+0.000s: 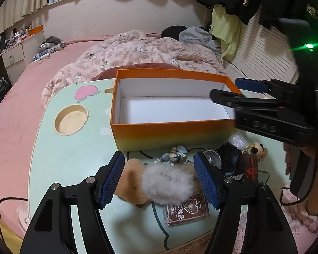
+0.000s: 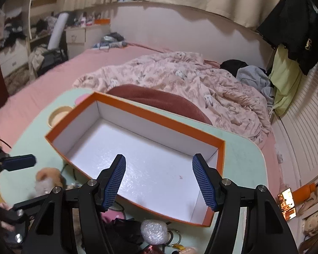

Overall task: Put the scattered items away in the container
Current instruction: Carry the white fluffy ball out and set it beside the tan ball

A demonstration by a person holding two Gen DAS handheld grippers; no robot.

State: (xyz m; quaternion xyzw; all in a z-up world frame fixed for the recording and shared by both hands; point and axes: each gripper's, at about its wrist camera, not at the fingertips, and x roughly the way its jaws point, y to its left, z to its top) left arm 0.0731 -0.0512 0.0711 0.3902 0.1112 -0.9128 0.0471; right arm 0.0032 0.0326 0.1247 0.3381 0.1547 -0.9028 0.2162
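Note:
An empty orange box (image 1: pixel 171 134) with a white inside stands on the mint-green lap table (image 1: pixel 74 154); it also shows in the right wrist view (image 2: pixel 221 156). My left gripper (image 1: pixel 159 178) is open, its jaws on either side of a furry tan-and-grey plush toy (image 1: pixel 165 183) lying on the table. My right gripper (image 2: pixel 159 180) is open and empty, hovering over the box's right half; it also shows in the left wrist view (image 1: pixel 224 92). A small figurine (image 1: pixel 176 153), a brown card box (image 1: pixel 185 210), a dark doll (image 1: pixel 243 163) and a bubble-wrap ball (image 2: pixel 154 230) lie in front of the box.
The table sits on a pink bed (image 1: pixel 21 97) with a rumpled floral quilt (image 1: pixel 137 53) behind the box. A round cup recess (image 1: pixel 71 119) is in the table's left part. A slatted white wall panel (image 2: pixel 303 131) is on the right.

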